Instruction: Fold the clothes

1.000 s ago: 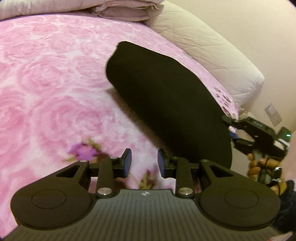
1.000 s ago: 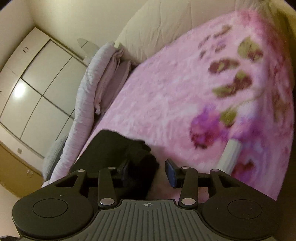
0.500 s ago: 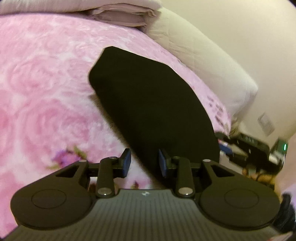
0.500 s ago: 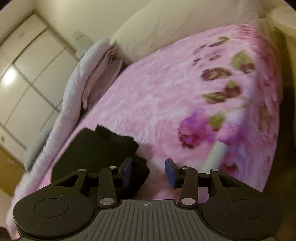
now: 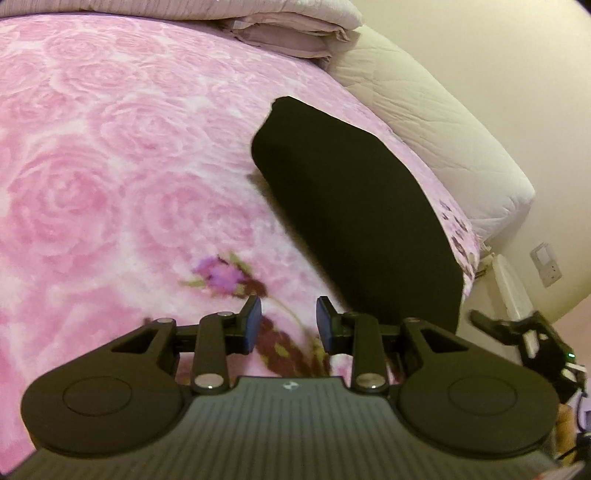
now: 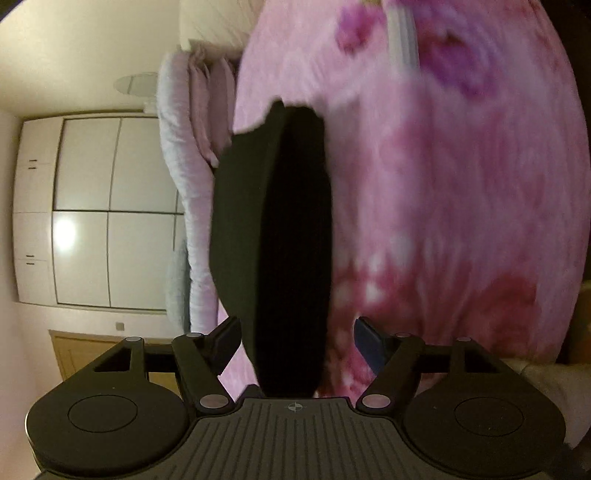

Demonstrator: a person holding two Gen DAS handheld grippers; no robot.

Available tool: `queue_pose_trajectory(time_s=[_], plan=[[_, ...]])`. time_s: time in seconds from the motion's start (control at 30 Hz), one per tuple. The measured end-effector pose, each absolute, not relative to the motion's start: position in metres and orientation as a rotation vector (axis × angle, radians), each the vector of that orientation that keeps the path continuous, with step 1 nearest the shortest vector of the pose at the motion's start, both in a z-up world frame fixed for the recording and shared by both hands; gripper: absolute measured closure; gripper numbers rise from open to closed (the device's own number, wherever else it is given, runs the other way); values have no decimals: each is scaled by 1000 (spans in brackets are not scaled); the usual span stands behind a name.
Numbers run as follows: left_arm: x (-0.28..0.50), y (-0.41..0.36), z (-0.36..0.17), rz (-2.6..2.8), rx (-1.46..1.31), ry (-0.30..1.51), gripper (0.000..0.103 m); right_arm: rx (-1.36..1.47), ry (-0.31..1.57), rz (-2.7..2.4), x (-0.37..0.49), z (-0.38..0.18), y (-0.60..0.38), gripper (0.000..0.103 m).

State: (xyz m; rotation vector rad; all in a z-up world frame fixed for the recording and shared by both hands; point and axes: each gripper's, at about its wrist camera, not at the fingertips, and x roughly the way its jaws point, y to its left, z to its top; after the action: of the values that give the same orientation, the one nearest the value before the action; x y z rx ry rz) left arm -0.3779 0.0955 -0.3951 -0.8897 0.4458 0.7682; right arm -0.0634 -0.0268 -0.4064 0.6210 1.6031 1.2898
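Observation:
A folded black garment (image 5: 354,221) lies on the pink rose-patterned blanket (image 5: 110,166), near the bed's right edge. My left gripper (image 5: 288,325) is open and empty, hovering over the blanket just left of the garment's near end. My right gripper (image 6: 295,343) is rolled sideways and open wide, with the near edge of the black garment (image 6: 280,240) between its fingers; they do not press it. The right gripper also shows in the left wrist view (image 5: 517,328), low beside the bed's right edge.
Folded lilac bedding (image 5: 288,33) and a cream quilted mattress edge (image 5: 436,129) lie beyond the garment. A cream wall with a socket (image 5: 546,264) is to the right. White wardrobe doors (image 6: 92,214) show in the right wrist view.
My right gripper has rolled onto its side, opened wider and moved to straddle the garment's near edge. My left gripper has drawn back and left, off the garment.

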Motion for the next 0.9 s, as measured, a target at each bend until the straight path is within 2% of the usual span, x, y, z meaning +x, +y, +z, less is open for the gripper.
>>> queue_pose_trajectory(time_s=[0.23, 0.27, 0.3, 0.33, 0.37, 0.47, 0.63, 0.73, 0.83, 0.9], plan=[[-381, 96, -398, 773, -907, 432, 76, 585, 1513, 1297, -80, -400, 1, 33], [-381, 98, -399, 775, -913, 429, 76, 562, 1492, 1292, -82, -398, 6, 37], [-381, 99, -400, 777, -919, 425, 76, 540, 1470, 1288, -85, -396, 12, 55], [-381, 100, -399, 775, -923, 423, 76, 518, 1449, 1284, -87, -395, 17, 65], [-380, 101, -399, 773, -928, 421, 76, 505, 1444, 1303, -85, -396, 20, 82], [-379, 104, -395, 763, -924, 421, 76, 458, 1430, 1363, -77, -394, 26, 88], [-378, 110, -389, 709, -972, 369, 74, 298, 1328, 1434, -49, -363, 22, 88], [-376, 115, -395, 632, -1073, 274, 70, 228, 1358, 1435, -20, -362, 22, 87], [-373, 124, -408, 584, -1218, 174, 69, 290, 1442, 1425, -7, -380, 24, 74], [-373, 128, -416, 603, -1275, 118, 69, 336, 1410, 1407, -1, -378, 22, 59]])
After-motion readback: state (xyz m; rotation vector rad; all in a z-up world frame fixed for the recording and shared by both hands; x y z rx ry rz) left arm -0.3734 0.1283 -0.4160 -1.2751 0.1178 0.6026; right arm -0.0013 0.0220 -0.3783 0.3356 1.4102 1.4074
